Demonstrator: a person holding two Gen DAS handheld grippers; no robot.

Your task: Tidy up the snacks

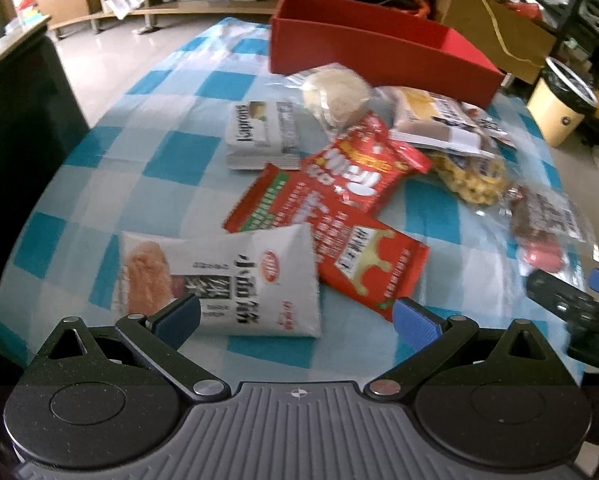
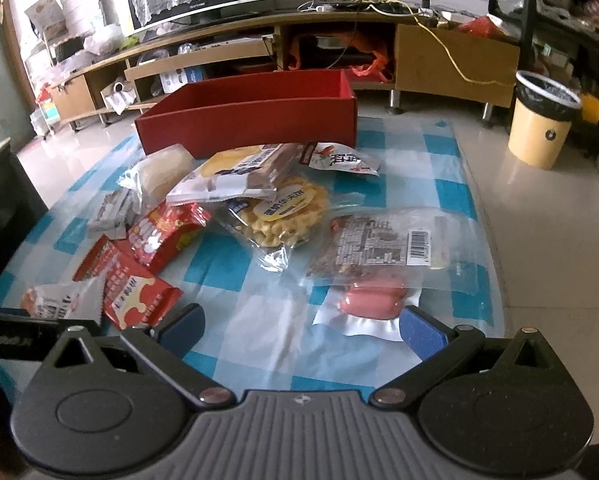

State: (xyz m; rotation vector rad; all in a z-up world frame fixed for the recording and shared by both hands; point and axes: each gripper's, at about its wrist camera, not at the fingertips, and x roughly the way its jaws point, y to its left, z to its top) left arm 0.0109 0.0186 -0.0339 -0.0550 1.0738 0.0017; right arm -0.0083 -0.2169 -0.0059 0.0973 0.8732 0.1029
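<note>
On blue-and-white checked counter (image 2: 235, 272): long red cardboard box (image 2: 251, 120) at far edge, seemingly empty, nothing sorted yet. Before it, heaped snack packets (image 1: 339, 168); nearest, white pouch (image 1: 235, 280) by left tongs (image 1: 295, 316), pink sausages (image 2: 373, 300) by right tongs (image 2: 301, 326). Both tongs wide, holding nothing. Television only in right view.

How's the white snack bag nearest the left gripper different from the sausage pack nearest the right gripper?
The white snack bag is opaque and printed with dark characters; the sausage pack is clear, showing pink sausages. The bag overlaps a red packet; the sausage pack partly sits under a clear labelled packet. Both lie flat on the checked cloth, ungripped.
</note>
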